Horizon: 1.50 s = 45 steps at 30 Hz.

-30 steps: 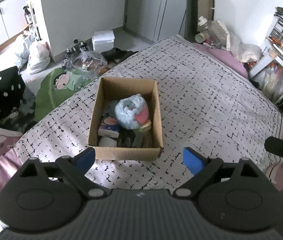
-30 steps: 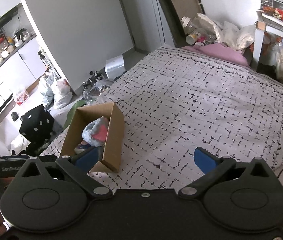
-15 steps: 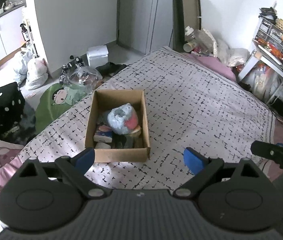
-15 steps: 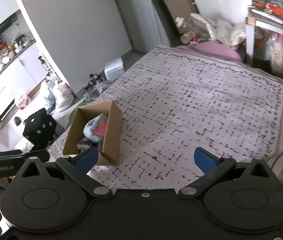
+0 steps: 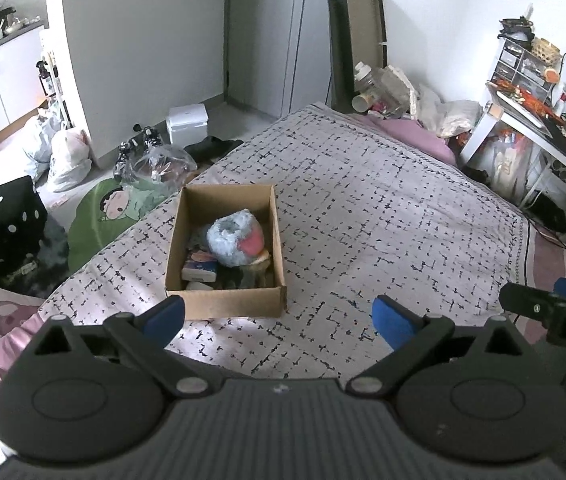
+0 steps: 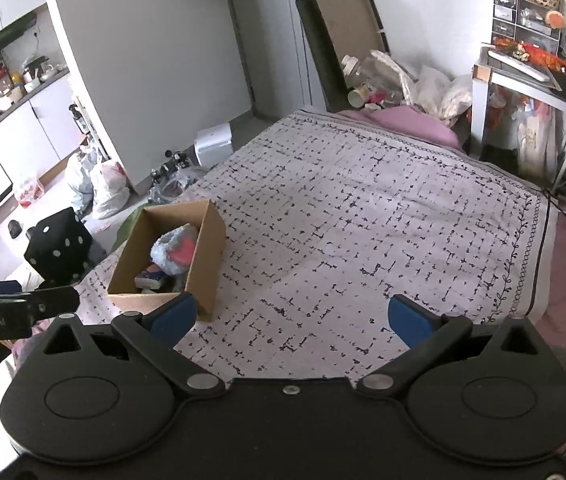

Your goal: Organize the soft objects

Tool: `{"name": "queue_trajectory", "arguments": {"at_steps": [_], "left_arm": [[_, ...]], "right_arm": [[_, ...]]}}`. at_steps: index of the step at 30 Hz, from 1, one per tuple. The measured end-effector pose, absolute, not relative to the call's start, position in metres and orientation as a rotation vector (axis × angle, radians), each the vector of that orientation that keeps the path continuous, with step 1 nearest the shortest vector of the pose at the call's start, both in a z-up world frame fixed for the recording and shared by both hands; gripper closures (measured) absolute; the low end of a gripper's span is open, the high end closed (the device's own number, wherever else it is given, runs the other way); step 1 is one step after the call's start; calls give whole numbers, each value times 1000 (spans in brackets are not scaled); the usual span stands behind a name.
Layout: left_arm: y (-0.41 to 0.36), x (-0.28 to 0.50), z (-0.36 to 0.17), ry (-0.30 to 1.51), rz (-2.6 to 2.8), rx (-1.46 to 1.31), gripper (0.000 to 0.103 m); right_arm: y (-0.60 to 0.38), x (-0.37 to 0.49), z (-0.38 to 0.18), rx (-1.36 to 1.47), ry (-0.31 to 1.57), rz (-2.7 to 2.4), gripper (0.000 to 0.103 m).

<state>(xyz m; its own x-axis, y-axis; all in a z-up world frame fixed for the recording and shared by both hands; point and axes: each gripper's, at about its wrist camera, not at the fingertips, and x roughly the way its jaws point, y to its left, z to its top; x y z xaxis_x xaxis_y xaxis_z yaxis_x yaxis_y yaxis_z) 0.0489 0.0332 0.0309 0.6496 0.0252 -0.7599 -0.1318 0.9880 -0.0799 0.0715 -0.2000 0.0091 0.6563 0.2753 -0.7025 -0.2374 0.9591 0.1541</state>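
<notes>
both my grippers, left and right, wide and empty, left jaws just opening. soft toy sits in box. bedspread bare; next, scan for strays.

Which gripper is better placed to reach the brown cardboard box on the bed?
Left gripper: the brown cardboard box sits straight ahead between its open fingers; from the open right gripper it lies off to the left.

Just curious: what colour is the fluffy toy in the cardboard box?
Pale blue with a pink patch, clearest in the left wrist view: fluffy toy.
</notes>
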Motion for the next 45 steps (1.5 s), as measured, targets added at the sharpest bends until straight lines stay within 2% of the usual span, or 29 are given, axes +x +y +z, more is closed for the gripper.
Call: {"name": "queue_trajectory", "arguments": {"at_steps": [13, 45], "left_arm": [[30, 32, 38, 839, 83, -125, 4], [35, 40, 39, 835, 83, -109, 4]], "right_arm": [[-201, 55, 16, 32, 759, 306, 0], [-202, 66, 12, 70, 805, 302, 0]]}}
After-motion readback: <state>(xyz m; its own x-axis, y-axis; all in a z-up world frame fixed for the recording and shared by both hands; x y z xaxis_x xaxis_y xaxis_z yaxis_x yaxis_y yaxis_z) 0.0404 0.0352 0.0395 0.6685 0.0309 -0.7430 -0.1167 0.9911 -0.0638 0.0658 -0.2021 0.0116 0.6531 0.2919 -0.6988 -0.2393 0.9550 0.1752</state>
